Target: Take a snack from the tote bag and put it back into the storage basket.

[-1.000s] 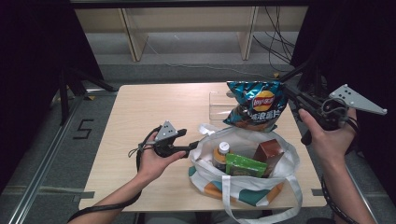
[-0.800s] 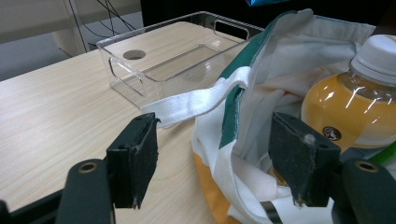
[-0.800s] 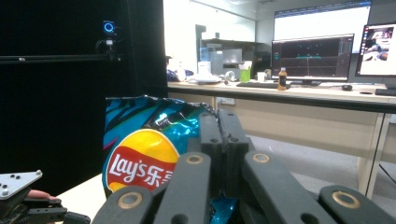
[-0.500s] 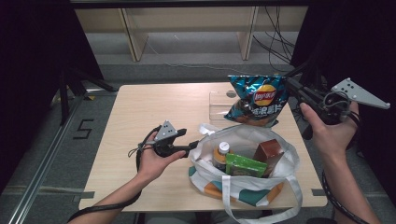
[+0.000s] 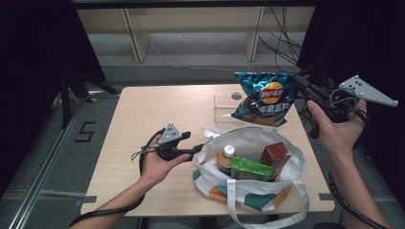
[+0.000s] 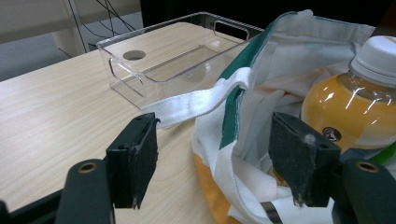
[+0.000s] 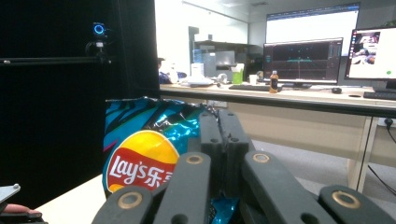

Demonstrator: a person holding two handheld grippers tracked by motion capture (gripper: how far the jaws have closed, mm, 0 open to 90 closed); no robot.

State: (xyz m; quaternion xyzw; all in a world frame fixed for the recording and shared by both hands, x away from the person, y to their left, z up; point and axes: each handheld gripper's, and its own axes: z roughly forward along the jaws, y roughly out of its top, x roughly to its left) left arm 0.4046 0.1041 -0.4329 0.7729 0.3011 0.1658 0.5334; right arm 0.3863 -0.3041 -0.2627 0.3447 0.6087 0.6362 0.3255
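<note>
A blue Lay's chips bag [image 5: 265, 98] [image 7: 140, 158] hangs upright over the back right of the table. My right gripper [image 5: 297, 81] [image 7: 218, 121] is shut on the bag's right edge. Below the bag lies a clear plastic tray [image 5: 224, 102] [image 6: 177, 51]. Near the front stands a white tote bag [image 5: 286, 143] [image 6: 280, 51]. It holds an orange drink bottle [image 5: 227, 157] [image 6: 355, 102], a green packet [image 5: 250, 168] and a brown box [image 5: 274, 156]. My left gripper [image 5: 197, 150] [image 6: 215, 140] is open, its jaws standing either side of the tote's left rim and strap.
The wooden table [image 5: 157, 109] is bare on its left half. Wooden shelving [image 5: 191, 28] and loose cables [image 5: 282, 33] lie beyond its far edge. A tripod leg [image 5: 71, 86] stands at the left, by a floor mark "5". Desks with monitors [image 7: 308, 60] are far off.
The chips bag and my right gripper have risen slightly and shifted a little to the right. My left hand and the tote have stayed put.
</note>
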